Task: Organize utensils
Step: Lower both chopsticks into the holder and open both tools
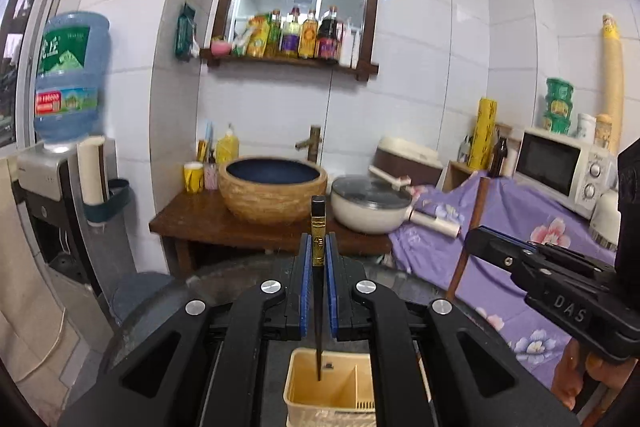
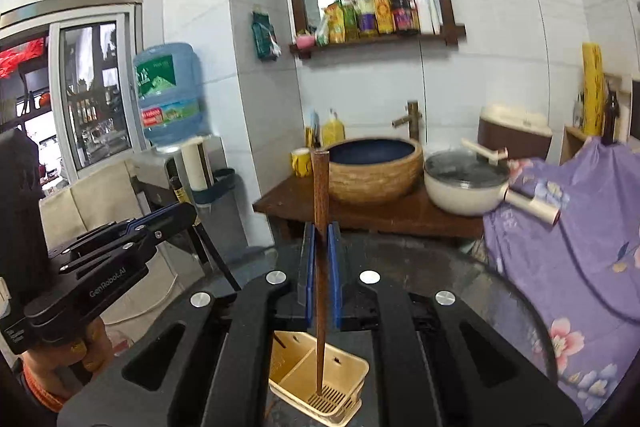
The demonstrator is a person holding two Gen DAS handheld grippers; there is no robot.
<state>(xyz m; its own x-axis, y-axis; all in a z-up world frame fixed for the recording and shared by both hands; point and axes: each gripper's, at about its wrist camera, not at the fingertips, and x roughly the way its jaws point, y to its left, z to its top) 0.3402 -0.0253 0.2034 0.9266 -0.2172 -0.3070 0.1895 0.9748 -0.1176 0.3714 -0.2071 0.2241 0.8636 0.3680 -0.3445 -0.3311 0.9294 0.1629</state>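
Between the left gripper's [image 1: 319,251] blue pads a black chopstick [image 1: 319,267] with a gold band is getting pinched upright, tip hanging over the left compartment of the cream utensil caddy [image 1: 332,393]. Right gripper [image 2: 321,251] is clamping a brown wooden chopstick [image 2: 321,247] over the caddy's slotted compartment, on the dark round table [image 2: 500,287].

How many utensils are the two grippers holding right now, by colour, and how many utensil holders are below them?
Black chopstick with a gold band, clamped in the left gripper: 1
Brown wooden chopstick, clamped in the right gripper: 1
Cream plastic utensil holder with a divider: 1
Total: 3
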